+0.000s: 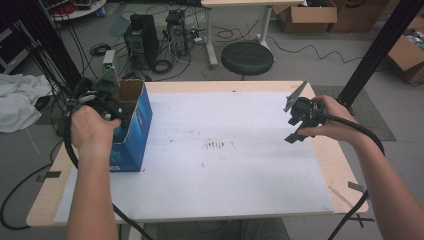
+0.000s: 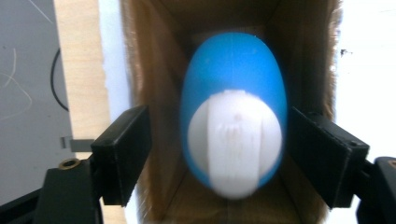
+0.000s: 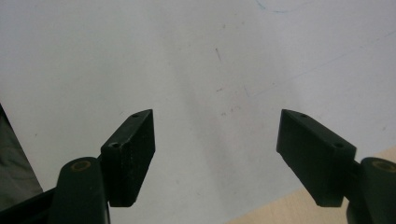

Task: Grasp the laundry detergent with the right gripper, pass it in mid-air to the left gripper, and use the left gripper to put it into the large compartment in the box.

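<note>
A blue egg-shaped object [image 2: 232, 84] with a white rounded end looks blurred, inside the brown interior of an open cardboard box [image 2: 154, 70]. It lies between the jaws of my left gripper [image 2: 219, 144], which stands open with a gap on each side of the object. From above, the left gripper [image 1: 107, 106] is held over the open top of the blue box [image 1: 136, 135] at the table's left edge. My right gripper [image 1: 299, 120] hovers open over the right side of the white sheet [image 3: 196, 60], with nothing between its fingers [image 3: 133, 149].
The white sheet [image 1: 225, 155] covers most of the wooden table [image 1: 345, 170]. Beyond the far edge stand a black stool [image 1: 247, 57], computer towers [image 1: 141, 37] and cables on the floor. A black post [image 1: 380, 45] rises at the right.
</note>
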`<state>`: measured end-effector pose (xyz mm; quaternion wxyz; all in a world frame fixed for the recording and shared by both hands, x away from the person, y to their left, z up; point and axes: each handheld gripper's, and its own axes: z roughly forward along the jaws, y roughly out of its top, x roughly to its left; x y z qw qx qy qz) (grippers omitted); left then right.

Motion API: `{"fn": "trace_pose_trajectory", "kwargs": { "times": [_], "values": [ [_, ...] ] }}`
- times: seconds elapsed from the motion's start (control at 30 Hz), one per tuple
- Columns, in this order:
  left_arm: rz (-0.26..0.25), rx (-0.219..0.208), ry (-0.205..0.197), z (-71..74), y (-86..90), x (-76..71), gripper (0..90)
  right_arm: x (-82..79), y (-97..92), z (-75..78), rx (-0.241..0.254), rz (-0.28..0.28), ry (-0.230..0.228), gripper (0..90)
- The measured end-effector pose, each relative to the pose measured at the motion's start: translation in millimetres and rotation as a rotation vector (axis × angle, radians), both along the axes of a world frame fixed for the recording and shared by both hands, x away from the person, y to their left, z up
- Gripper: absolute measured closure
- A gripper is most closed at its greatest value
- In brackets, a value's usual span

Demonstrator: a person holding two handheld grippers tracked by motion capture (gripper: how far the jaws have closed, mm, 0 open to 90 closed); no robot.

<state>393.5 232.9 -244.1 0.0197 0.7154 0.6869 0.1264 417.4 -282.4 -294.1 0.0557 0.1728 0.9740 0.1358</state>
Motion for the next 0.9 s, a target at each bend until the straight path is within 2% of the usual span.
{"fn": "trace_pose_trajectory", "kwargs": {
  "times": [0.17,0.23,0.4,0.53,0.63,0.73,0.9],
  "values": [
    [-0.039,0.018,-0.021,20.1,-2.1,-7.2,16.9,-3.3,1.7,0.7,0.008,0.002,0.008,27.3],
    [-0.066,0.005,-0.034,27.9,-6.1,-9.9,15.2,-4.0,2.3,0.5,0.007,0.003,0.011,27.1],
    [-0.173,-0.016,-0.055,38.6,-28.2,-13.1,10.8,-2.2,2.3,3.3,0.019,-0.001,0.013,26.6],
    [-0.301,-0.045,-0.053,37.5,-55.0,-12.2,5.6,1.0,2.0,6.9,0.026,-0.005,0.013,26.1],
    [-0.363,-0.042,-0.061,33.3,-72.9,-11.0,3.1,3.1,1.8,9.6,0.033,-0.008,0.011,25.9],
    [-0.434,-0.063,-0.065,27.6,-91.6,-9.5,1.2,3.6,1.9,11.4,0.032,-0.009,0.011,25.3],
    [-0.523,-0.096,-0.08,17.7,-119.5,-9.4,0.7,3.4,1.7,13.4,0.041,-0.01,0.012,24.2]
  ]
}}
